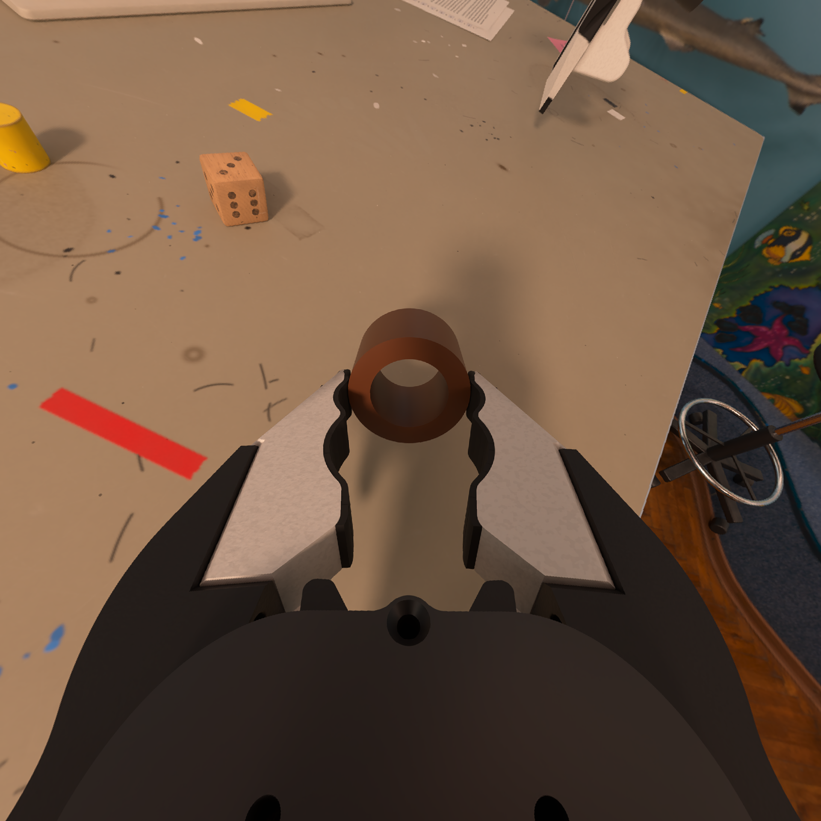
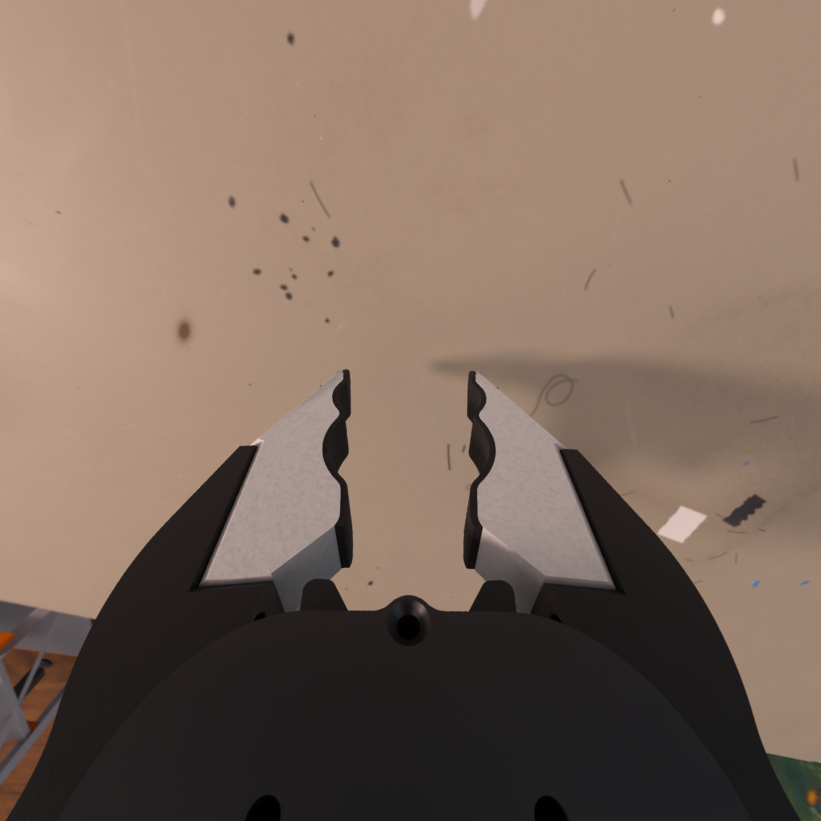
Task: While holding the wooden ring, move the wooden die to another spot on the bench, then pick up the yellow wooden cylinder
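Two fingertips of my left gripper (image 1: pixel 408 391) pinched the wooden ring (image 1: pixel 408 386) above the bench (image 1: pixel 400 200); the wooden die (image 1: pixel 234 189) and yellow wooden cylinder (image 1: pixel 20 140) stood beyond, apart. My right gripper (image 2: pixel 408 391) hung spread, empty.

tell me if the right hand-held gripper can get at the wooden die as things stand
Probably yes. The right hand-held gripper is open and empty, and the wooden die sits alone on the bench, nothing crowding it. It must travel there first; its own view shows only bare bench.
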You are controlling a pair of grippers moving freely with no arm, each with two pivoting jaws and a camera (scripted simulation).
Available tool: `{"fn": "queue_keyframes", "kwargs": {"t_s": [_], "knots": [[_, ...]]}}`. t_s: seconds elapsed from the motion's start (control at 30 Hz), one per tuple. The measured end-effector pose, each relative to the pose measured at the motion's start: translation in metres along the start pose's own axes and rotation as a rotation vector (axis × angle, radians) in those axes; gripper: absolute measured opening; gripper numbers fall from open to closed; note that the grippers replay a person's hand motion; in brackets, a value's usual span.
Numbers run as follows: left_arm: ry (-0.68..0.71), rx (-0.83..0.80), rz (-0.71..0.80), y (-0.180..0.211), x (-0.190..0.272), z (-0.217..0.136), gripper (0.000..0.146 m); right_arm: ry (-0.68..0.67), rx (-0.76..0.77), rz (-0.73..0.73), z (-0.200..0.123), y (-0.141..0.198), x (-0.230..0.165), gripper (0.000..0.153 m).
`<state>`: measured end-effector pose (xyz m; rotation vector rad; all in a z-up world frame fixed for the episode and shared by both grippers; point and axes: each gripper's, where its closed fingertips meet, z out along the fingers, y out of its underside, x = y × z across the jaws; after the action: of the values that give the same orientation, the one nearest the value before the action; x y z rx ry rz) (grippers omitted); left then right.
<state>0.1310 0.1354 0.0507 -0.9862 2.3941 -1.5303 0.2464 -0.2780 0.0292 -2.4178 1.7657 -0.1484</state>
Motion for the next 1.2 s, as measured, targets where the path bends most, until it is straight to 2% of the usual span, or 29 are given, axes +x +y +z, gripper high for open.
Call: {"fn": "queue_keyframes", "kwargs": {"t_s": [0.1, 0.2, 0.27, 0.37, 0.5, 0.6, 0.73, 0.83, 1.03, 1.2], "knots": [[0.004, -0.008, 0.0, 0.001, 0.001, 0.001, 0.052, 0.026, -0.019, -0.03, 0.011, 0.002, 0.0, 0.054], [0.003, -0.003, 0.002, 0.0, 0.001, 0.001, 0.052, 0.026, -0.007, -0.047, 0.006, -0.003, -0.002, 0.063], [0.009, 0.001, -0.001, 0.0, 0.002, 0.0, 0.052, 0.041, 0.033, -0.053, -0.011, -0.014, -0.001, 0.069], [0.014, 0.003, -0.002, 0.0, 0.003, 0.0, 0.052, 0.081, 0.173, -0.072, -0.056, -0.044, -0.009, 0.078], [0.014, 0.001, -0.005, 0.0, 0.003, 0.001, 0.052, 0.021, 0.365, -0.199, -0.116, -0.086, -0.064, 0.089], [0.014, 0.002, -0.008, 0.0, 0.003, 0.001, 0.052, -0.039, 0.361, -0.415, -0.126, -0.103, -0.125, 0.094], [0.018, 0.011, -0.008, -0.002, 0.006, 0.0, 0.052, -0.095, 0.338, -0.676, -0.102, -0.125, -0.207, 0.096], [0.016, 0.013, 0.009, -0.004, 0.01, -0.002, 0.052, -0.146, 0.305, -0.747, -0.067, -0.142, -0.252, 0.09], [0.021, 0.01, 0.038, -0.005, 0.018, -0.005, 0.052, -0.167, 0.175, -0.815, 0.009, -0.16, -0.297, 0.077], [0.031, 0.008, 0.038, -0.004, 0.022, -0.005, 0.052, -0.183, 0.111, -0.872, 0.04, -0.161, -0.318, 0.068]]}}
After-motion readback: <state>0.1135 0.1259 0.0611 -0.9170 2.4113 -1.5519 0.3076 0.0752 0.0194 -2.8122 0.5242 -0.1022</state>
